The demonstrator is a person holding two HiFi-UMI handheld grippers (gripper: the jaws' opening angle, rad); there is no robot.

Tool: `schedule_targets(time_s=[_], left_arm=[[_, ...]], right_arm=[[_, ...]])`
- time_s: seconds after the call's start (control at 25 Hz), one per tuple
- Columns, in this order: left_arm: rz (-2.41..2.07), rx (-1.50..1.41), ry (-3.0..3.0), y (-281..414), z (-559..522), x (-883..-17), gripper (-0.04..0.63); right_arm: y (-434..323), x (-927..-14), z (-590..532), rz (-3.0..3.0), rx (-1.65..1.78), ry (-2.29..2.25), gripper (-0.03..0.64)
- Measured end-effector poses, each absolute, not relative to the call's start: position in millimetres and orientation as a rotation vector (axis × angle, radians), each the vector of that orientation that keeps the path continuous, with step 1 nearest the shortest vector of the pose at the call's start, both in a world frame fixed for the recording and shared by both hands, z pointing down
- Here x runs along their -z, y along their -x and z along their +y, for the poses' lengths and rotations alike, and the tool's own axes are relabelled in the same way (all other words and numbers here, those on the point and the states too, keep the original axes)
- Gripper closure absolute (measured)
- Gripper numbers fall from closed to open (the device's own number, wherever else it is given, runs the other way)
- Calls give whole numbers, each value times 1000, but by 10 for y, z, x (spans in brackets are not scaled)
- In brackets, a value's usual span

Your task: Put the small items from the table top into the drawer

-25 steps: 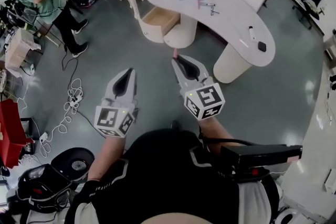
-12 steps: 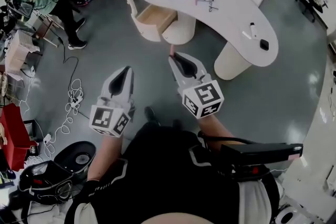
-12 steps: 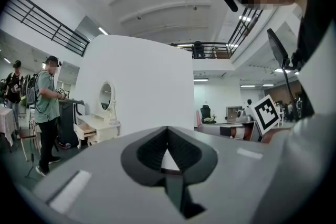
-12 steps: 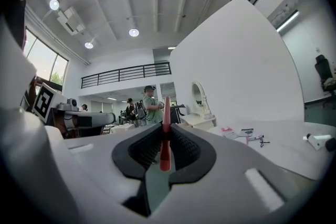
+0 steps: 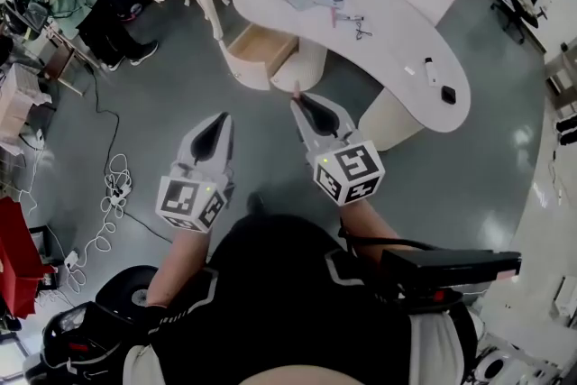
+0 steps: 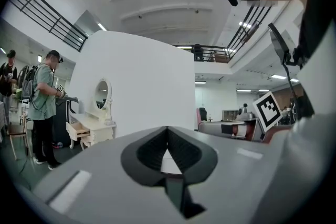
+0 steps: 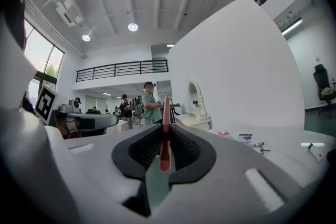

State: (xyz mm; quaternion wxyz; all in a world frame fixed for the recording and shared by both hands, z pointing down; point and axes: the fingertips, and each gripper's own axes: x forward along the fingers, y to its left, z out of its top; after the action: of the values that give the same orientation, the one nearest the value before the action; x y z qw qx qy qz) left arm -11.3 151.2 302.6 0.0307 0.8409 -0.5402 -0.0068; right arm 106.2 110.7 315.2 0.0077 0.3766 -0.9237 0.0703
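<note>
- Left claw [image 5: 219,120] and right claw [image 5: 297,99] now nearer the open drawer [image 5: 261,48] at 12 o'clock.
- Bench [image 5: 397,41] closer too.
</note>
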Motion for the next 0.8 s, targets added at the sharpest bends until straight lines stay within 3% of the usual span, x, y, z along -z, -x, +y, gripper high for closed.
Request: schedule_targets(time_s=[0.8], left_arm=[[-1536,110,-2690,1158,604,-2992,596]], right_arm=[[16,-3063,172,-2821,-202,-1309,566]])
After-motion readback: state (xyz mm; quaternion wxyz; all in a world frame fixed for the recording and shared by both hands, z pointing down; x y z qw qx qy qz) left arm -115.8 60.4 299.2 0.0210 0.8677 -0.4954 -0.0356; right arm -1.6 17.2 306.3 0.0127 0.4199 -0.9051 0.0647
